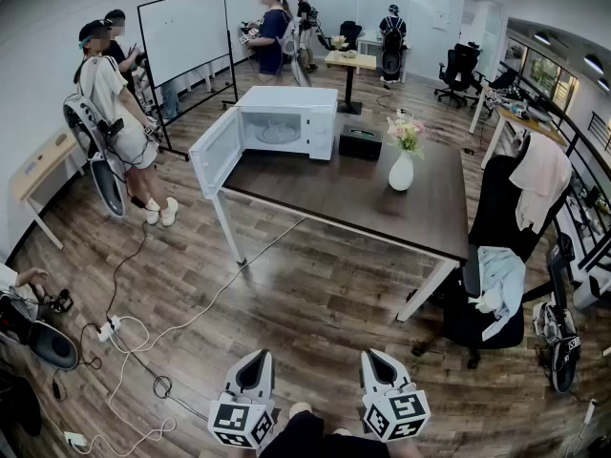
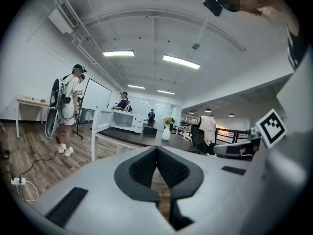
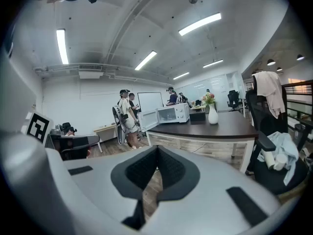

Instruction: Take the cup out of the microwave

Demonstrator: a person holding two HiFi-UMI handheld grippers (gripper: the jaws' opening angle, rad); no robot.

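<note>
A white microwave (image 1: 286, 122) stands on the far left corner of a dark table (image 1: 353, 194), well ahead of me. Its door (image 1: 216, 151) hangs open to the left. Inside the cavity I see only a pale round shape (image 1: 278, 134); I cannot make out a cup. The microwave also shows small and far off in the left gripper view (image 2: 122, 120) and in the right gripper view (image 3: 172, 113). My left gripper (image 1: 256, 359) (image 2: 157, 148) and right gripper (image 1: 374, 356) (image 3: 156, 148) are low near my body, both shut with nothing between the pads.
On the table are a black box (image 1: 360, 142) and a white vase with flowers (image 1: 402, 170). An office chair with cloth on it (image 1: 496, 275) stands at the right. A person (image 1: 115, 113) and a whiteboard (image 1: 186, 36) are at the left. Cables (image 1: 134, 342) lie on the wood floor.
</note>
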